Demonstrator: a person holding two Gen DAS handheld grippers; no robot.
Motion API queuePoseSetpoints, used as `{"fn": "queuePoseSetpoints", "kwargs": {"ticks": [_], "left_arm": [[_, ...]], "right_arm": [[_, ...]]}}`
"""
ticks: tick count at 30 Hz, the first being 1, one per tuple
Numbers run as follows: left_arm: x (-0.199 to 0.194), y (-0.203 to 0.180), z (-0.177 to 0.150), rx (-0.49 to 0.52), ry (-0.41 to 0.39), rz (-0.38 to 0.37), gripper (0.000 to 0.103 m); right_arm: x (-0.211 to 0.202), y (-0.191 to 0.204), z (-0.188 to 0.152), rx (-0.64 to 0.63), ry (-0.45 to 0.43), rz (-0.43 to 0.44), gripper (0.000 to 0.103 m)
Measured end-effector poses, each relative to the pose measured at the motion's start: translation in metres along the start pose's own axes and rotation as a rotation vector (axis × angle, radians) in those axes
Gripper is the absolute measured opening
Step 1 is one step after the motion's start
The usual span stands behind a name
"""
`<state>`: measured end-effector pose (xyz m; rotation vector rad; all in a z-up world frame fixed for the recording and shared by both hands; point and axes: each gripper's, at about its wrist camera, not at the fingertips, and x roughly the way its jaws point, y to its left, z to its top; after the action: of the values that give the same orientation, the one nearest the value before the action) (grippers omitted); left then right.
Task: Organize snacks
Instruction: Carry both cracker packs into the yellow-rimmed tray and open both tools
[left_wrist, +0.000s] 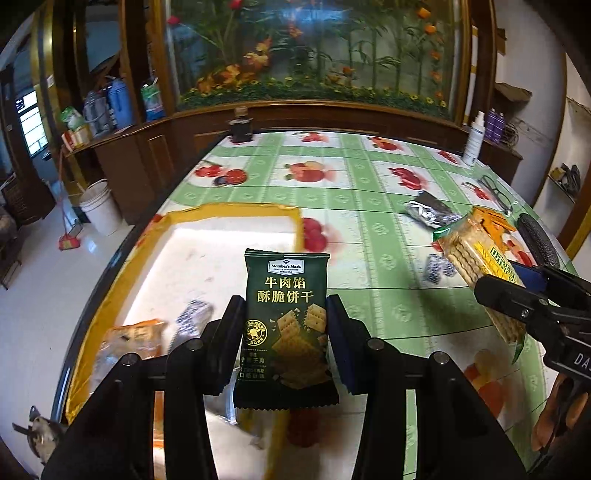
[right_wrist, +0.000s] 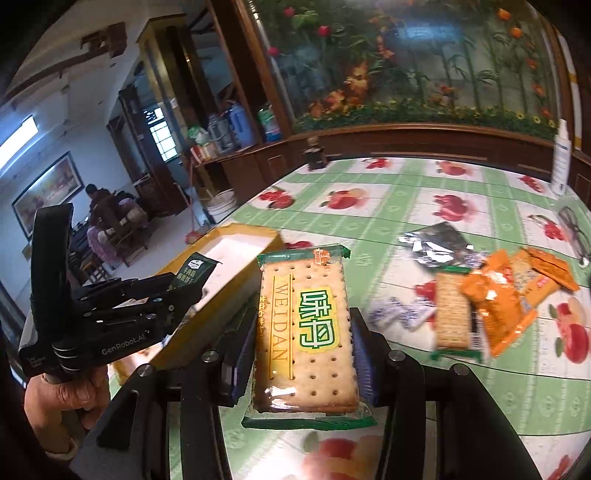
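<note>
My left gripper (left_wrist: 286, 332) is shut on a dark green Member's Mark cracker packet (left_wrist: 286, 325), held upright above the yellow-rimmed box (left_wrist: 236, 214). Inside the box lie an orange packet (left_wrist: 136, 339) and a small blue-white packet (left_wrist: 192, 317). My right gripper (right_wrist: 303, 354) is shut on a clear WEIDAN cracker pack (right_wrist: 306, 332), held above the table to the right of the box (right_wrist: 243, 236). In the right wrist view the left gripper (right_wrist: 177, 295) shows with its green packet (right_wrist: 192, 273). The right gripper also shows in the left wrist view (left_wrist: 513, 295) with its cracker pack (left_wrist: 472, 258).
A pile of snacks lies on the fruit-print tablecloth (right_wrist: 406, 206): orange packets (right_wrist: 506, 306), a cracker pack (right_wrist: 452, 314), blue-white candies (right_wrist: 399, 314), a silver-black packet (right_wrist: 439, 243). A dark jar (left_wrist: 241, 127), a white spray bottle (left_wrist: 474, 138) and glasses (left_wrist: 495, 192) stand at the far edge.
</note>
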<state>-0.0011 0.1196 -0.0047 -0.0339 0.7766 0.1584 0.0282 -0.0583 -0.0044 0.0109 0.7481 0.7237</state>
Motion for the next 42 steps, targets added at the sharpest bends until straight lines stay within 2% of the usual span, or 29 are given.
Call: {"fn": "queuePoseSetpoints", "kwargs": {"ticks": [4, 10, 20, 27, 29, 31, 32, 33, 34, 42], "left_arm": [[-0.005, 0.032, -0.009, -0.049, -0.006, 0.036, 0.043], [-0.002, 0.08, -0.027, -0.142, 0.025, 0.07, 0.043], [-0.003, 0.093, -0.031, -0.153, 0.015, 0.064, 0.043], [0.005, 0.1, -0.023, -0.156, 0.023, 0.072, 0.043], [0.009, 0.102, -0.021, -0.162, 0.041, 0.07, 0.043], [0.013, 0.101, -0.021, -0.163, 0.061, 0.095, 0.048], [0.014, 0.101, -0.021, -0.163, 0.069, 0.111, 0.057], [0.014, 0.1, -0.022, -0.163, 0.077, 0.138, 0.073], [0.013, 0.1, -0.022, -0.16, 0.076, 0.167, 0.078], [-0.008, 0.089, -0.023, -0.144, 0.004, 0.192, 0.079]], "right_arm": [[0.017, 0.031, 0.004, -0.046, 0.024, 0.045, 0.047], [0.056, 0.071, 0.01, -0.078, 0.072, 0.116, 0.047], [0.121, 0.123, 0.032, -0.139, 0.117, 0.141, 0.047], [0.156, 0.122, 0.037, -0.129, 0.16, 0.126, 0.048], [0.16, 0.121, 0.036, -0.123, 0.169, 0.119, 0.05], [0.16, 0.119, 0.034, -0.122, 0.176, 0.102, 0.053], [0.157, 0.118, 0.034, -0.118, 0.172, 0.088, 0.055], [0.155, 0.114, 0.033, -0.107, 0.166, 0.086, 0.062], [0.15, 0.112, 0.033, -0.095, 0.158, 0.09, 0.07], [0.1, 0.076, 0.029, -0.008, 0.067, 0.07, 0.072]]}}
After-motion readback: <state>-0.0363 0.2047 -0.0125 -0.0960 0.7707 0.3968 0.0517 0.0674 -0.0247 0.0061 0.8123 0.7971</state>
